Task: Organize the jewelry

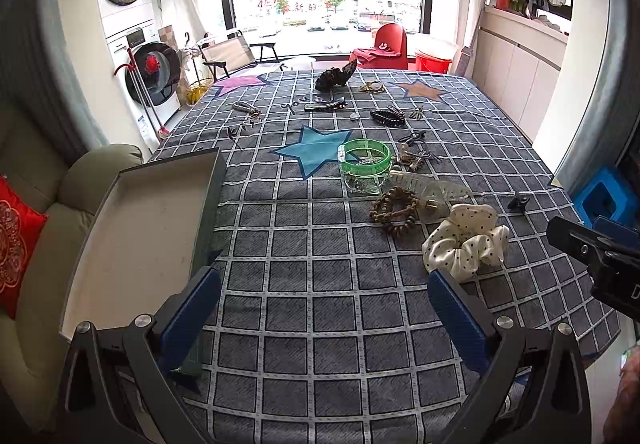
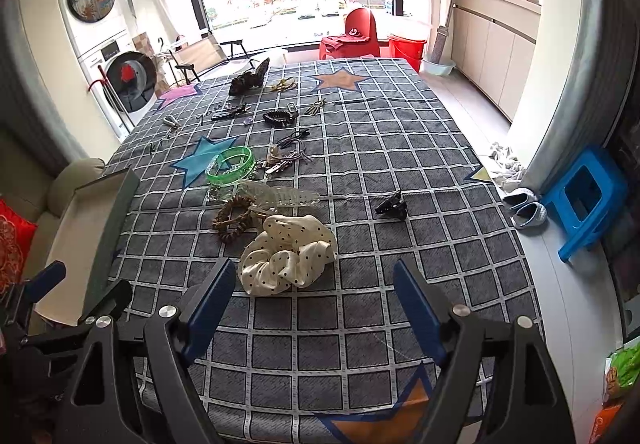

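The left gripper (image 1: 324,276) hangs over the desk (image 1: 320,324) with its jaws wide apart and nothing between them. The desk has a grey checked cloth with stars. At the left edge lies an open shallow box (image 1: 140,236). Ahead to the right are a dotted white scrunchie (image 1: 466,240), a brown bead bracelet (image 1: 394,210) and a green bangle (image 1: 366,158), close together.

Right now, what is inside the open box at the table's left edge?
The box looks empty: only its pale bare floor shows. The nearest corner is hidden behind the left gripper, and its dark right wall covers a strip along that side.
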Action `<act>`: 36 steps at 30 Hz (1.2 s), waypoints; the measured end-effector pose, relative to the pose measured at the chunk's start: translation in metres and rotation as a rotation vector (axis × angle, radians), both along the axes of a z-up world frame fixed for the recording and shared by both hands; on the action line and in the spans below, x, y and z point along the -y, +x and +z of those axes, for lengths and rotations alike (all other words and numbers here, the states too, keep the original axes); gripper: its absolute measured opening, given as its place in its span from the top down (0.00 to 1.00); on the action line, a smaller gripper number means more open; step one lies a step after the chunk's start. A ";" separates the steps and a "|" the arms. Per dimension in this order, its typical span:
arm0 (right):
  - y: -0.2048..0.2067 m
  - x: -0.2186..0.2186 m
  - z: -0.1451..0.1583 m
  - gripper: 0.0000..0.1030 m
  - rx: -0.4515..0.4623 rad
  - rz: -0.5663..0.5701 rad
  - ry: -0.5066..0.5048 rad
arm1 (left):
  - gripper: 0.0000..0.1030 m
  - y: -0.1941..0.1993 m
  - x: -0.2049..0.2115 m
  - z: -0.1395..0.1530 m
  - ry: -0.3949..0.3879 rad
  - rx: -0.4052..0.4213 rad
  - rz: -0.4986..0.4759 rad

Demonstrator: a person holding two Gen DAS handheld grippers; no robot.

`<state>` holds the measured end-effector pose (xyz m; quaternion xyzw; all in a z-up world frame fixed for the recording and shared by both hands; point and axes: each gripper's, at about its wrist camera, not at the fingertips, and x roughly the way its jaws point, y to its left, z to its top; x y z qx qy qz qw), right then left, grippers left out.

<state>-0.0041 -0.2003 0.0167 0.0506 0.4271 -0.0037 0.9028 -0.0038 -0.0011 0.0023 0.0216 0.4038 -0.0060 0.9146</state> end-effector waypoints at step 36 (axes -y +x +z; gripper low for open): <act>0.002 0.001 -0.002 0.19 -0.005 -0.002 0.005 | 0.00 -0.002 0.000 -0.005 0.003 -0.007 -0.002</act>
